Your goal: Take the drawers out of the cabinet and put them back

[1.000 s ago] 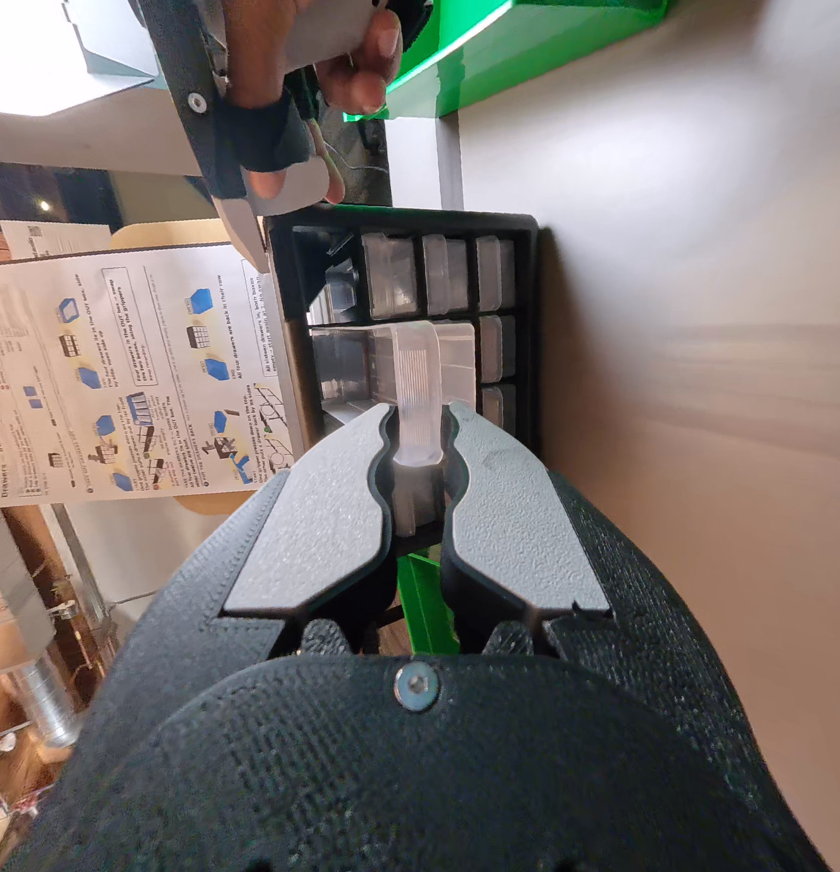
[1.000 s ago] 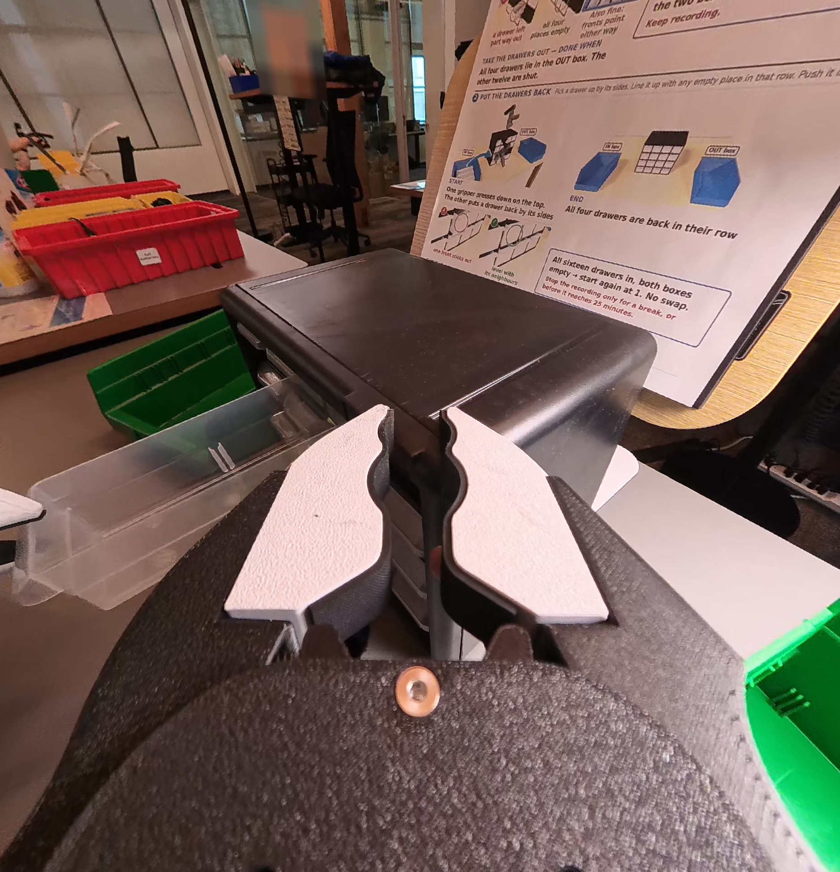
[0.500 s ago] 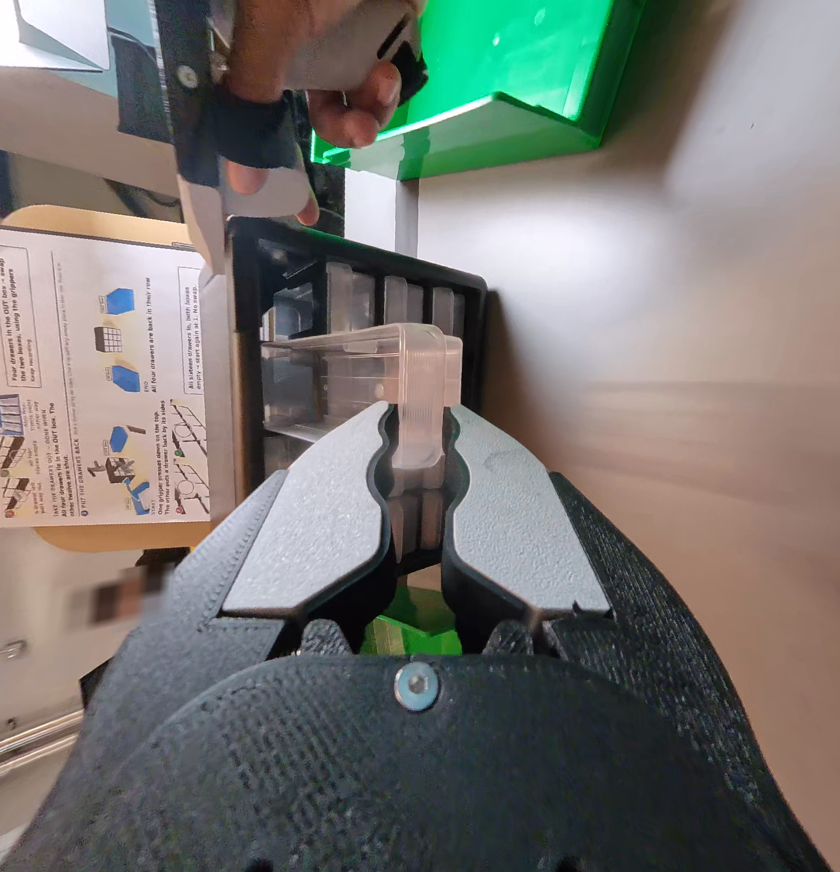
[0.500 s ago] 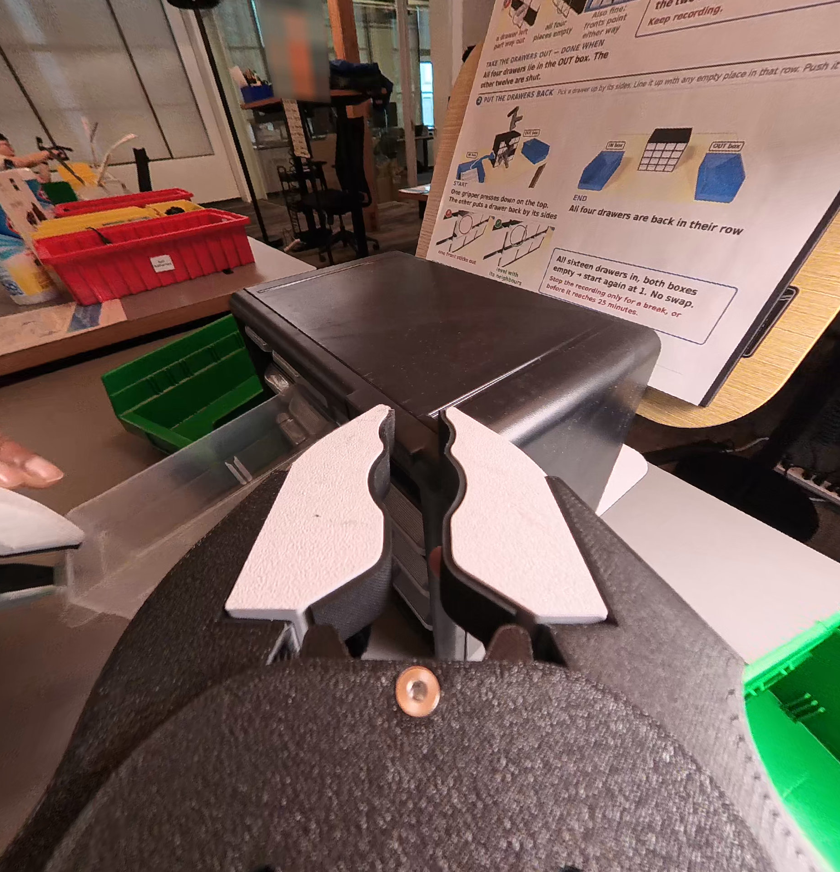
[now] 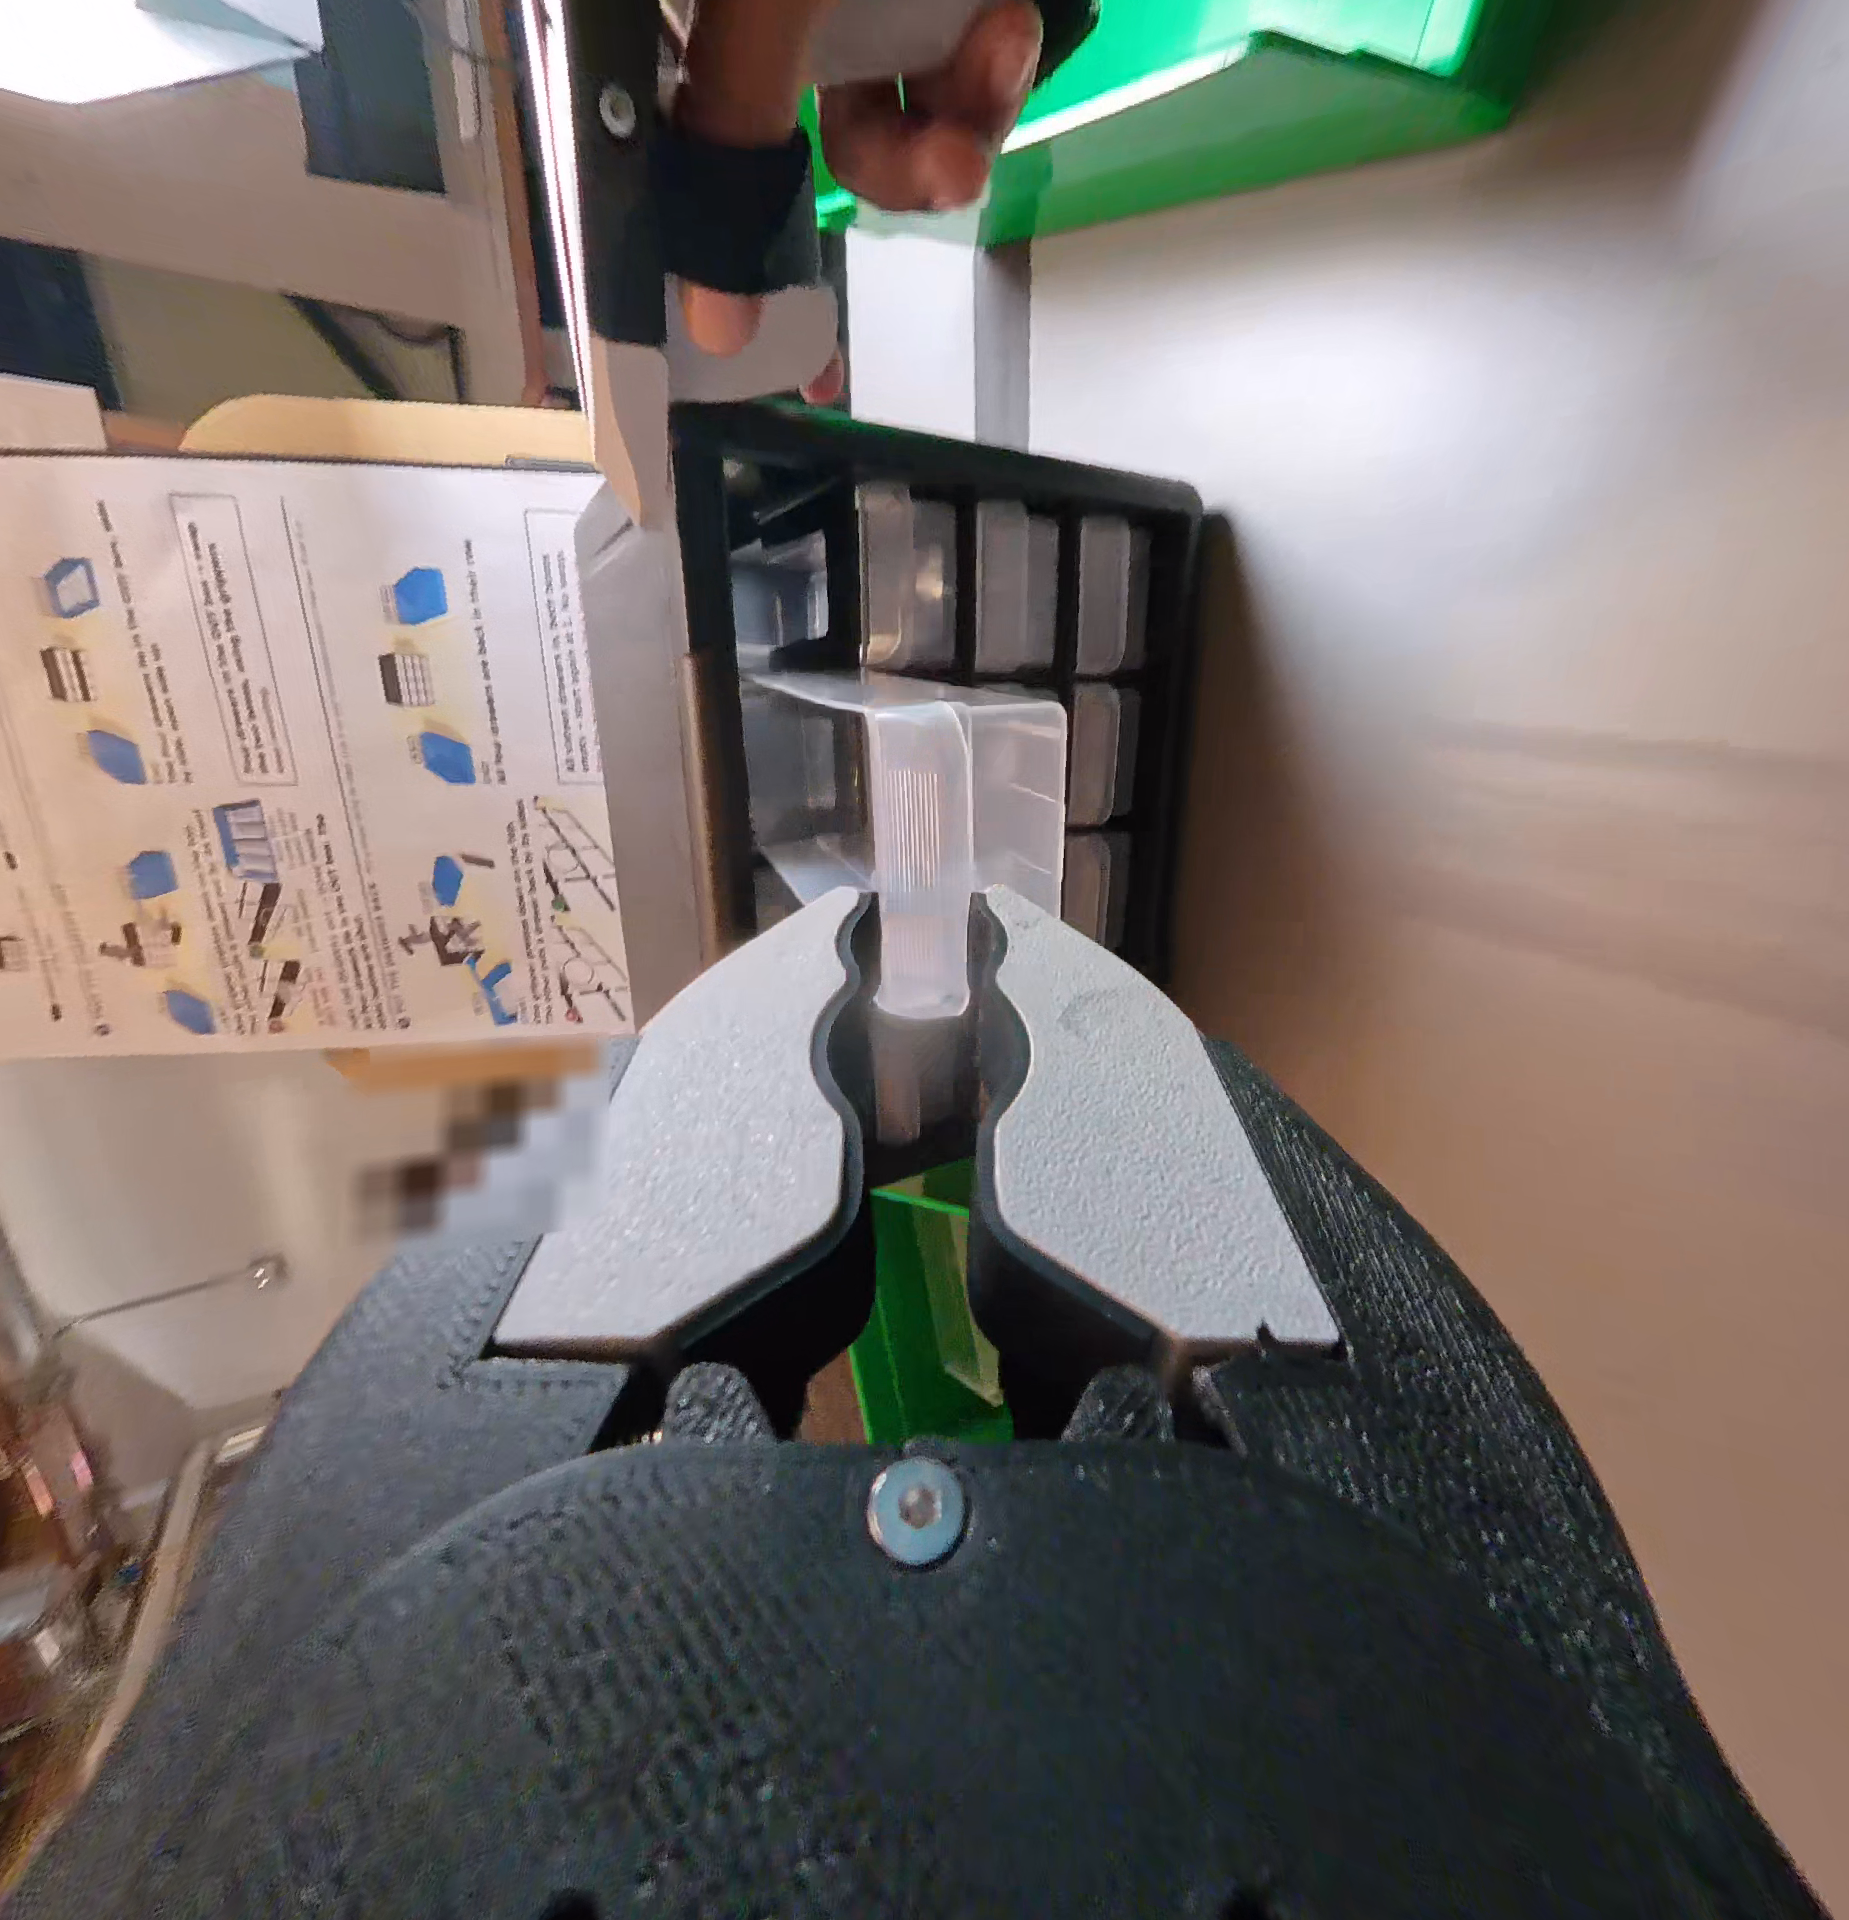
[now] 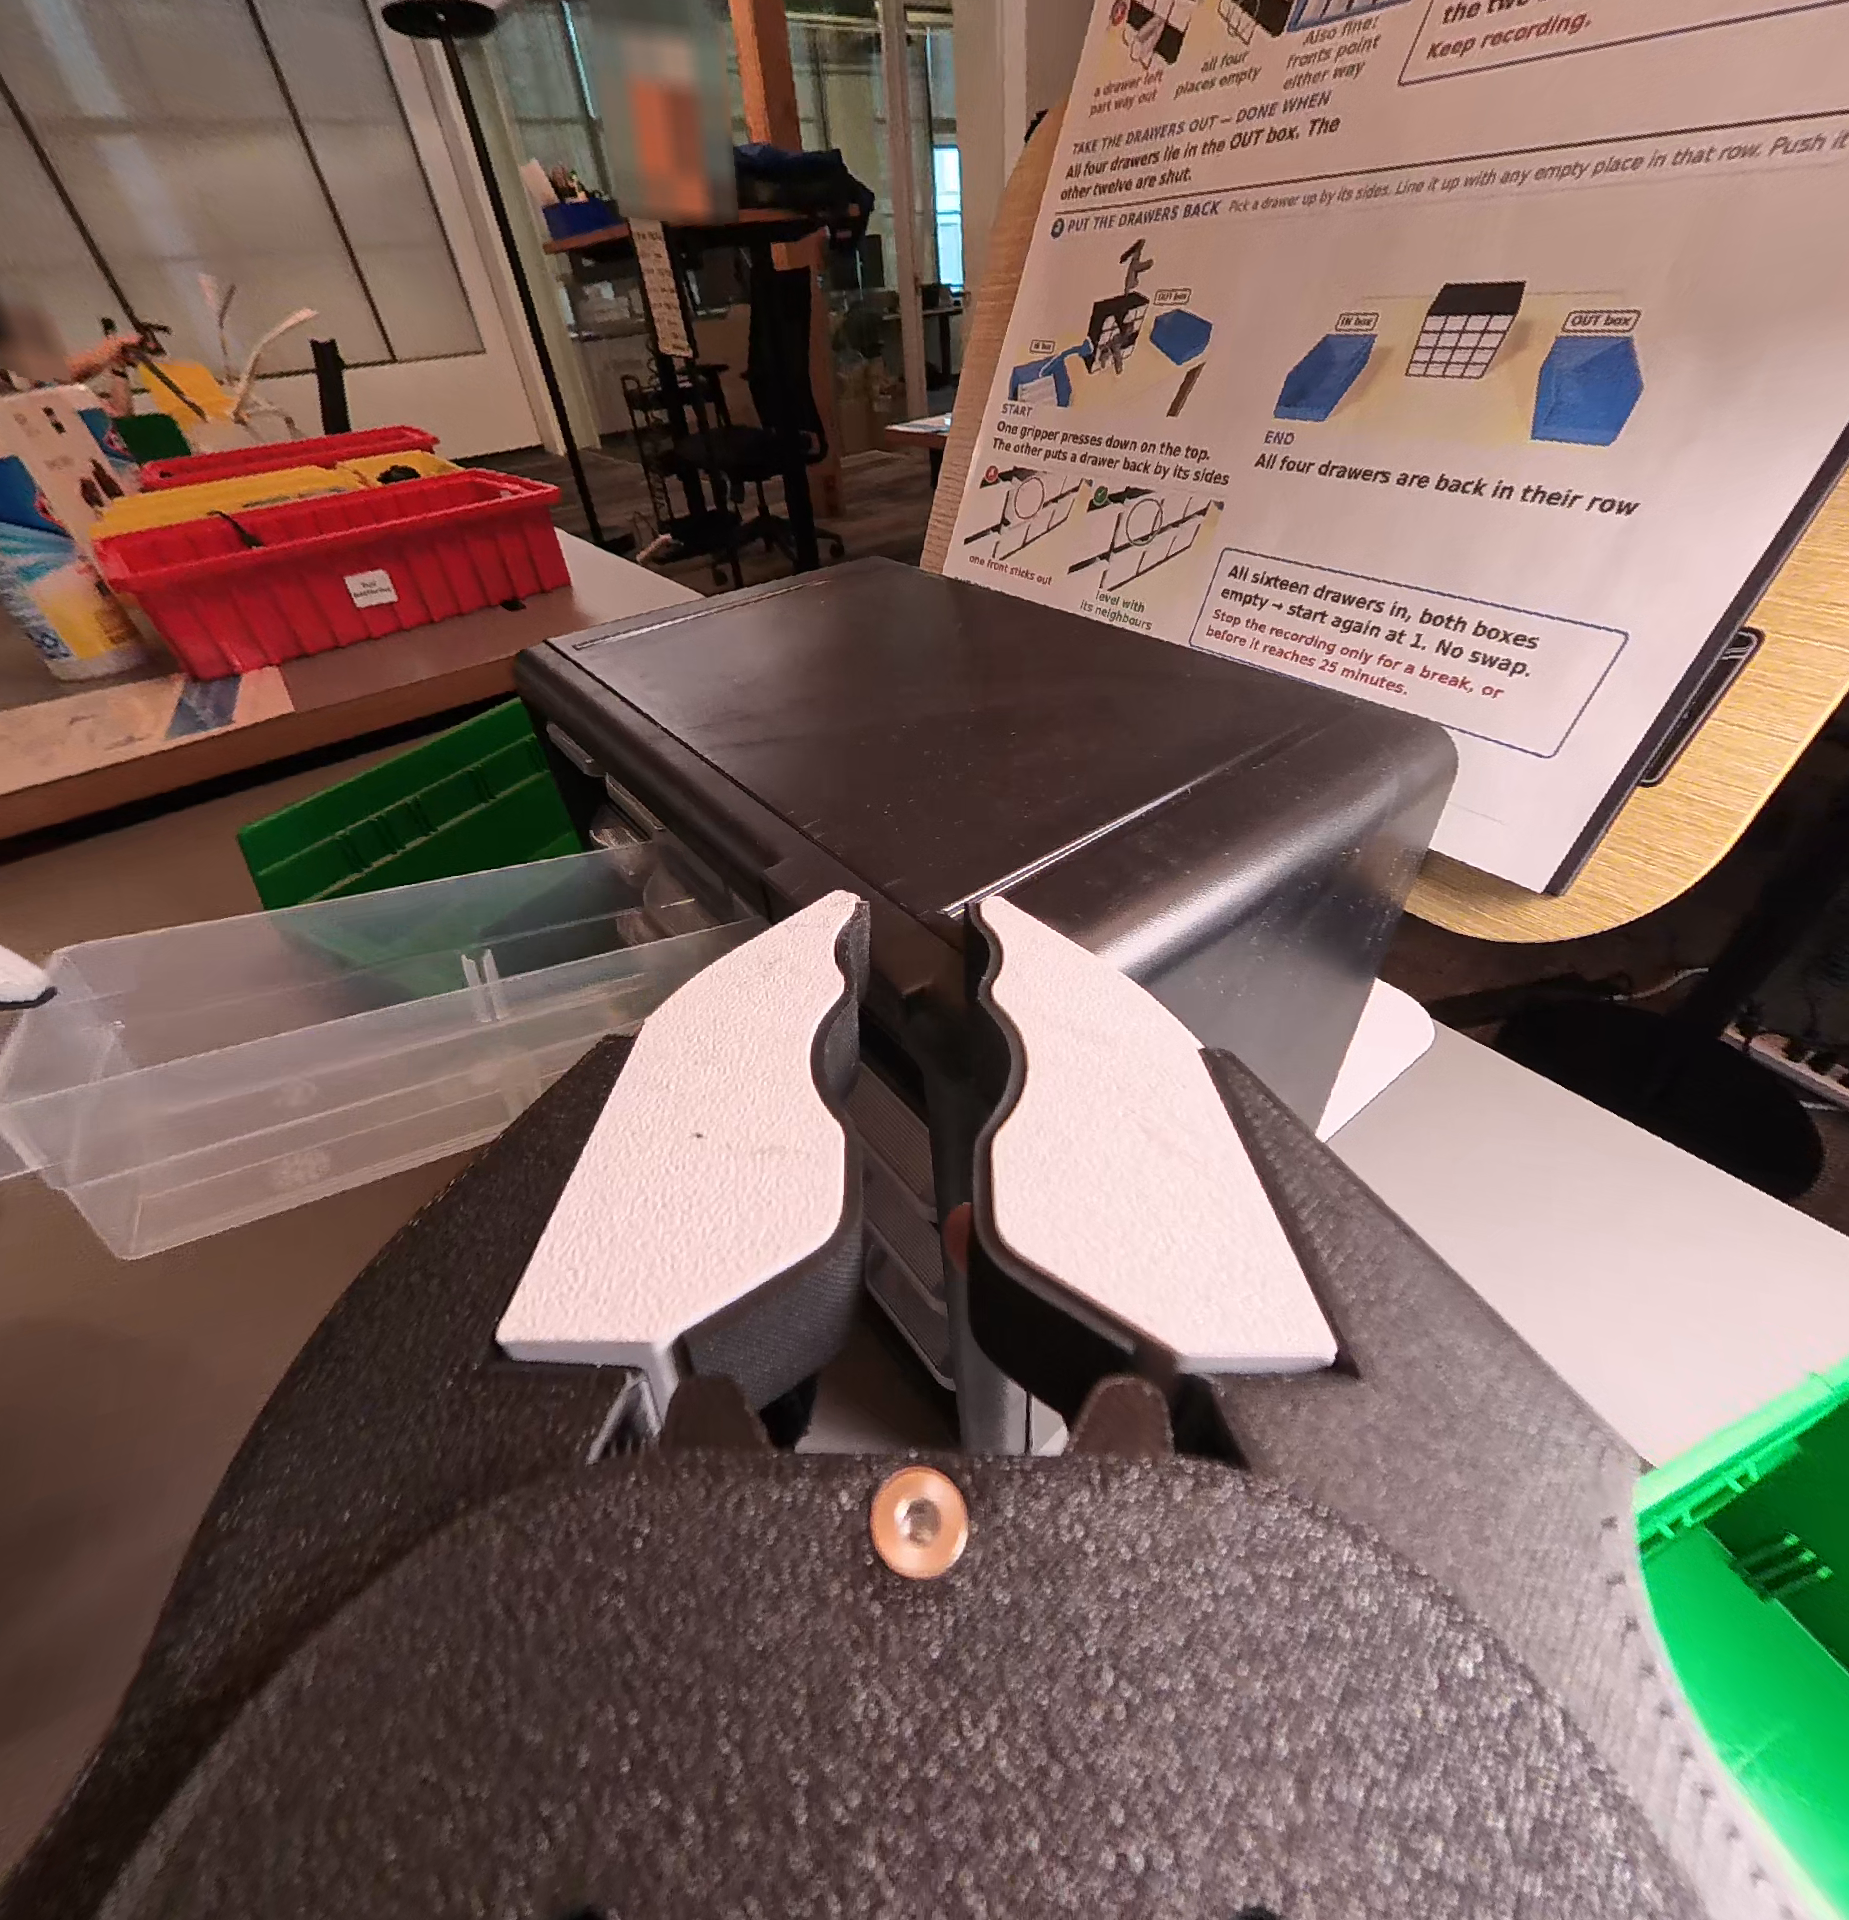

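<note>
The black cabinet (image 5: pixel 1182 582) with clear drawers stands on the table; it shows from above in the right wrist view (image 6: pixel 951 727). My left gripper (image 5: pixel 920 914) is shut on the front handle of a clear drawer (image 5: pixel 1013 790). The drawer (image 6: pixel 307 1039) sticks far out of the top row, with its rear end still in the slot. My right gripper (image 6: pixel 915 914) is shut and empty, with its tips at the front edge of the cabinet top. The left wrist view shows it (image 5: pixel 629 436) held by a hand (image 5: pixel 899 135).
One green bin (image 6: pixel 411 810) lies beyond the drawer and another (image 6: pixel 1782 1610) at the near right; the latter also shows in the left wrist view (image 5: pixel 1211 135). An instruction poster (image 6: pixel 1419 416) leans behind the cabinet. Red bins (image 6: pixel 328 571) sit on a far table.
My left gripper swung aside with the drawer, tilting it, and came back. The drawer sits about as far out as before. My right gripper has stayed on the cabinet top.
</note>
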The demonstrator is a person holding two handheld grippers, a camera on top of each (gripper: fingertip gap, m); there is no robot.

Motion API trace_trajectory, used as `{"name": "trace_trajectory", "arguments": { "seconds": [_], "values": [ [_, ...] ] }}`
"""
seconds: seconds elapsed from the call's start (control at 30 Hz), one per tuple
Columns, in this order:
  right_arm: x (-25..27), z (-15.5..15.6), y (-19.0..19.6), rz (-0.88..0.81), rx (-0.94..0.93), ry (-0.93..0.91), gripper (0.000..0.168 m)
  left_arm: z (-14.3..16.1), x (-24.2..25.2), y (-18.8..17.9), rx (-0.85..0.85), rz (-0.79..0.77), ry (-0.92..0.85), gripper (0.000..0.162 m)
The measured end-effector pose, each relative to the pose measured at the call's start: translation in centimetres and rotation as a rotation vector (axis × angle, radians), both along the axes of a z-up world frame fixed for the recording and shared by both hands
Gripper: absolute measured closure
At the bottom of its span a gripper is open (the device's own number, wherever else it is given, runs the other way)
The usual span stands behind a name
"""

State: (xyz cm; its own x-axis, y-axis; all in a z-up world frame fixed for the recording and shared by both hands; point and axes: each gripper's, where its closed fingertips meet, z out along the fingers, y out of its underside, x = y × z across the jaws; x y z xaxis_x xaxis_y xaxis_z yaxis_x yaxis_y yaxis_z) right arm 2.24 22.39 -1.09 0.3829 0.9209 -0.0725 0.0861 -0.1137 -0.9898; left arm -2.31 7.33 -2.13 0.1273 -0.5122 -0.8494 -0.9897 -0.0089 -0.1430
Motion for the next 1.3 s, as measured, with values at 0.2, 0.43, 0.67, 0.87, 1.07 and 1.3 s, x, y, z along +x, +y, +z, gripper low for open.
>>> {"name": "trace_trajectory", "arguments": {
  "seconds": [0.2, 0.43, 0.67, 0.87, 1.07, 1.3],
  "values": [
    [0.0, 0.0, 0.0, 0.007, -0.004, 0.005, 0.151, 1.1, -0.9, 0.5, 0.148, 0.068, 0.108, 0.153],
    [0.1, 0.0, -0.1, 0.01, 0.001, 0.0, 0.15, 0.3, 1.1, 0.7, 0.234, -0.026, 0.175, 0.153],
    [0.1, 0.0, -0.1, 0.021, -0.013, 0.023, 0.151, 1.3, 0.9, 0.9, 0.396, -0.075, 0.158, 0.156],
    [0.1, 0.0, -0.1, 0.02, -0.013, 0.026, 0.151, 2.3, 0.9, 0.5, 0.573, -0.178, 0.137, 0.16],
    [0.1, 0.0, -0.1, 0.017, -0.01, 0.026, 0.151, 2.3, 0.2, 0.3, 0.681, -0.206, 0.074, 0.16],
    [0.1, 0.0, -0.2, 0.009, 0.012, -0.008, 0.148, 2.9, -1.0, -0.6, 0.623, -0.174, -0.094, 0.16]
  ]
}}
